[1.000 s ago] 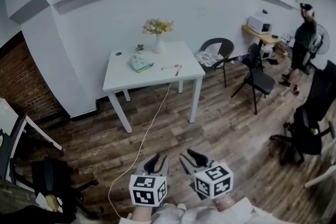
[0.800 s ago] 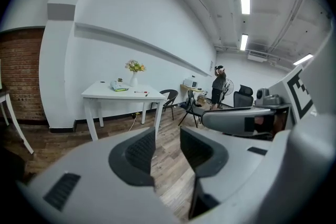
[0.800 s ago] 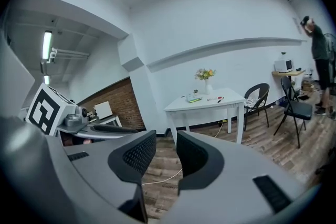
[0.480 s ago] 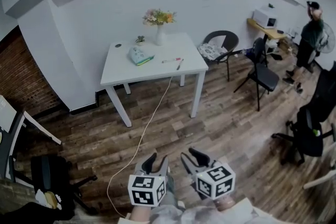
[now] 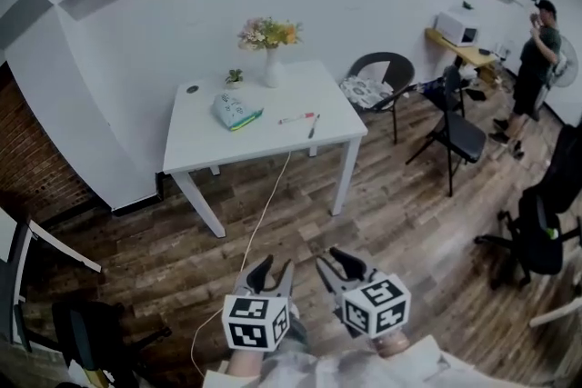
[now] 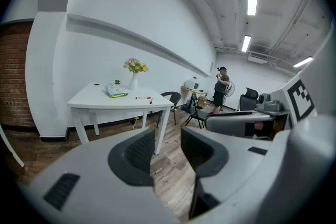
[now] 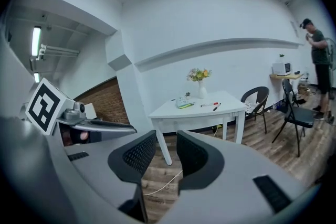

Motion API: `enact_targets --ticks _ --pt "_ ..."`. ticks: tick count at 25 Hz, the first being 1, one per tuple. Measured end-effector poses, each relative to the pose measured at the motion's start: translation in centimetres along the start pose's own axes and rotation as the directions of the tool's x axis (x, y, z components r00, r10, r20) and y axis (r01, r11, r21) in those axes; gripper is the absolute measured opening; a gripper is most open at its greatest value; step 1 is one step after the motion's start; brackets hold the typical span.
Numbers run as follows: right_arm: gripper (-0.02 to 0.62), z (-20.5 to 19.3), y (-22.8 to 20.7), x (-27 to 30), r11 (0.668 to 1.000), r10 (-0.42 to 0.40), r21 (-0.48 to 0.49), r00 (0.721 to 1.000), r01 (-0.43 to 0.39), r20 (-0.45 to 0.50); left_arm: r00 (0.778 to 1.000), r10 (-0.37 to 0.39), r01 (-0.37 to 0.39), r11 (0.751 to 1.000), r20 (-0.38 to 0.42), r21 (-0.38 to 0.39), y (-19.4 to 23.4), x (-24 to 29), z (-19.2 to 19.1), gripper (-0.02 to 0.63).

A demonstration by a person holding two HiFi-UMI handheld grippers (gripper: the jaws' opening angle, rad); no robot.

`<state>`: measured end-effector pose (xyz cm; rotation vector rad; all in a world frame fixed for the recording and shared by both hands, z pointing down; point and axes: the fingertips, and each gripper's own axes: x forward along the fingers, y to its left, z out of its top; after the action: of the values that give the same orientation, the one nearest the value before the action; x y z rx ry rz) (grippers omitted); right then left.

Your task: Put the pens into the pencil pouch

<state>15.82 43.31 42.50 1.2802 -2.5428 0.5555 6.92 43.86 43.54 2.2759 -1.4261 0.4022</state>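
2 tongs are held low over the brown wood-plank floor [image 5: 391,213], side by side but not touching, both aimed slightly downward toward a white rectangular tabletop [image 5: 209,139] that stands well ahead of them.

The left tongs [image 5: 274,266] are wide open. Their jaws have just been opening, and the ribbed black pads [image 6: 139,150] stand apart with only floor showing in the gap. They hold nothing and touch nothing. The right tongs [image 5: 330,261] are also parted wide, and their ribbed pads [image 7: 191,157] are apart with bare floor between them. They too are empty and clear of everything.

All of the task's things lie on the tabletop, far beyond the jaw tips. 2 pens lie roughly straight ahead, in line with the space between the 2 tongs. The red-and-white marker pen [image 5: 297,117] has its long axis running crosswise to the tongs, with its red end toward the right tongs' side. Just beside that end lies the slim black pen [image 5: 313,126]. Its long axis runs nearly toward and away from the tongs, leaning a little sideways. The pale green fabric pencil pouch [image 5: 236,111] rests ahead and to the left of the left tongs, apart from both pens. Beyond it, at the far edge, stands a white vase of flowers [image 5: 271,68].
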Motion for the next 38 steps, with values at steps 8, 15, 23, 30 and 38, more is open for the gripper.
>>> enact_targets --ticks 8,15,23,30,38 --pt "0.101 6.4 -1.9 9.3 1.0 0.005 -0.019 0.999 -0.004 0.043 1.0 -0.023 0.023 0.999 0.001 0.033 7.2 6.0 5.8 0.135" --pt "0.101 9.0 -3.9 14.3 1.0 -0.024 -0.002 0.997 0.024 0.07 0.999 -0.041 0.041 0.998 0.002 0.055 11.5 10.0 8.8 0.135" --pt "0.101 8.5 -4.8 16.8 0.999 -0.031 0.014 1.0 0.031 0.005 0.998 -0.044 0.044 0.999 -0.05 0.0 13.8 11.8 7.5 0.135" --pt "0.101 9.4 -5.9 20.6 1.0 -0.007 0.009 1.0 0.007 -0.014 0.998 -0.019 0.019 1.0 -0.054 -0.007 16.3 14.0 8.8 0.135" --pt "0.101 12.3 -8.9 26.7 0.999 0.031 -0.007 0.999 -0.031 -0.033 0.998 0.015 -0.016 1.0 -0.068 -0.016 20.3 18.6 11.3 0.135"
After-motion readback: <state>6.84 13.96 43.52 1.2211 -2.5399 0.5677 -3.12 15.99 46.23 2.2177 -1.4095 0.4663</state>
